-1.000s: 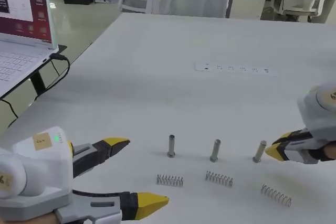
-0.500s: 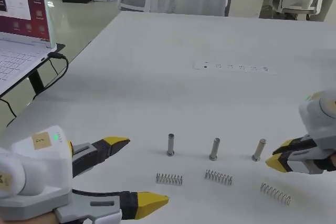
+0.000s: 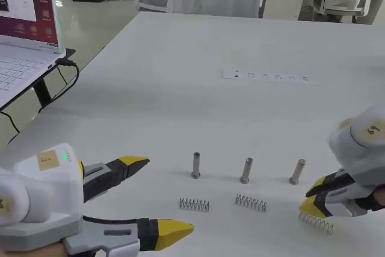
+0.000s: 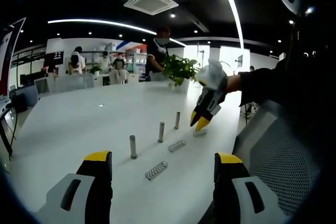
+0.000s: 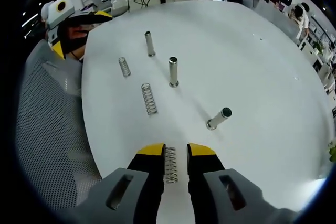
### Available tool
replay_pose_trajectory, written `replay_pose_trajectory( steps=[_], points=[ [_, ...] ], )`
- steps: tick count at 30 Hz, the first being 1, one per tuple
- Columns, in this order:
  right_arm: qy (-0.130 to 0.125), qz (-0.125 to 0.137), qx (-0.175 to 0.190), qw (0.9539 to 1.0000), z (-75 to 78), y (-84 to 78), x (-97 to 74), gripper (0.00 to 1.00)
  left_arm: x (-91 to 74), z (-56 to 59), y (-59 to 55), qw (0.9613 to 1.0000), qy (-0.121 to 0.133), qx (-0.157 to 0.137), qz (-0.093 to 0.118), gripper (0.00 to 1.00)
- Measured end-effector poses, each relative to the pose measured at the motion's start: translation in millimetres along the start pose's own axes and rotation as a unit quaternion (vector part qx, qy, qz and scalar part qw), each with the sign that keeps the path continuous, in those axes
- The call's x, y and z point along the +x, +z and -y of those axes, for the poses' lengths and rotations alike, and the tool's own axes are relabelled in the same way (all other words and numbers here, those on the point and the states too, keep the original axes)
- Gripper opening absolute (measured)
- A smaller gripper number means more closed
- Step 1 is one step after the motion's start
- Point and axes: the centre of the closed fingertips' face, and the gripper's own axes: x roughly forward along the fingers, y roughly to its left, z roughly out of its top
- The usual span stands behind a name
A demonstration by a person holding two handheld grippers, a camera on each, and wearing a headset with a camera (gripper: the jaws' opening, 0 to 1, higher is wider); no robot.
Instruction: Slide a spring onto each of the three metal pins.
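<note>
L tool (image 3: 162,195) is sitting nearest, low at the front of the white tabletop (image 3: 180,106). Its jaws are gaping wide w/ nothing btwn them, and its own view (image 4: 163,157) is showing the same empty gap. A yellowish sticker (image 3: 48,161) on its white body is carrying marks too small to read, w/ a green light (image 3: 64,158) glowing beside it.

R tool (image 3: 310,200) is tipping down over the right spring (image 3: 317,223). In the right gripper view its yellow-tipped jaws are standing a narrow way apart, straddling that spring (image 5: 170,164) lengthwise and not pinching it. Can't tell if they're touching it. A round label (image 3: 371,129) on its body is showing writing I can't make out.

The springs are thin grey wire coils, lying flat in a row: left spring (image 3: 194,205), middle spring (image 3: 251,203), then the right one. Just behind each, a short shiny metal pin w/ a wider foot is standing upright and bare: left pin (image 3: 196,165), middle pin (image 3: 246,171), right pin (image 3: 297,172).

Farther back a white power strip (image 3: 267,77) is lying flat. A laptop (image 3: 24,34) is glowing off to the left, screen text too small to read.
</note>
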Motion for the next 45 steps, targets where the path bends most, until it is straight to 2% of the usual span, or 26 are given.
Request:
replay_pose_trajectory(
  steps=[9,25,45],
  points=[
    [0.007,-0.033,-0.021,0.9992,-2.9,-10.6,9.2,0.14,0.1,-0.8,0.0,1.0,0.002,-0.002,0.001,0.76],
    [0.004,-0.063,-0.046,0.997,-4.6,-16.5,15.3,0.11,-0.3,-1.8,0.1,1.0,0.004,-0.005,0.002,0.76],
    [0.006,-0.072,-0.051,0.9961,-7.5,-17.6,17.7,0.09,-1.1,-1.0,0.9,1.0,0.005,-0.005,0.003,0.75]
  ],
)
